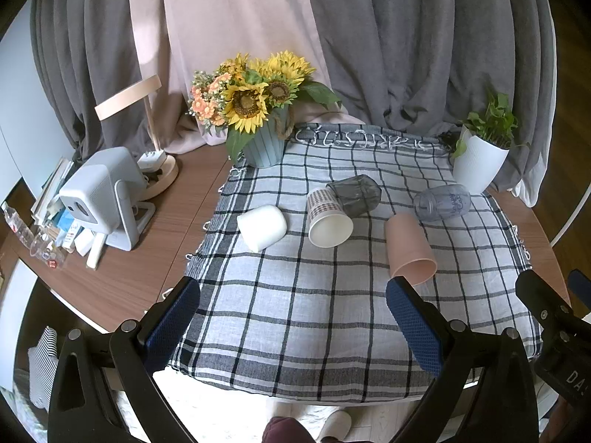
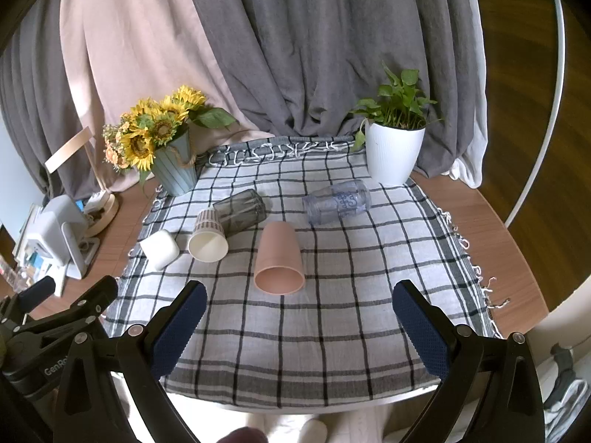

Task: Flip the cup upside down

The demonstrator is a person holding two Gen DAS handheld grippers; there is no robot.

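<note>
Several cups lie on their sides on a checked cloth (image 1: 295, 313) (image 2: 332, 317): a pink cup (image 1: 408, 249) (image 2: 279, 258), a patterned paper cup (image 1: 328, 217) (image 2: 207, 236), a white cup (image 1: 262, 227) (image 2: 159, 249), a dark grey glass (image 1: 356, 193) (image 2: 240, 208) and a clear printed glass (image 1: 441, 202) (image 2: 338, 201). My left gripper (image 1: 293, 313) is open and empty above the cloth's near part. My right gripper (image 2: 299, 321) is open and empty, just short of the pink cup's mouth; its body shows in the left wrist view (image 1: 554, 325).
A sunflower pot (image 1: 264, 147) (image 2: 175, 170) and a white plant pot (image 1: 478, 164) (image 2: 393, 155) stand at the cloth's far corners. A projector (image 1: 103, 193) (image 2: 55, 229), a lamp base (image 1: 162, 177) and clutter sit on the wooden table at the left. Curtains hang behind.
</note>
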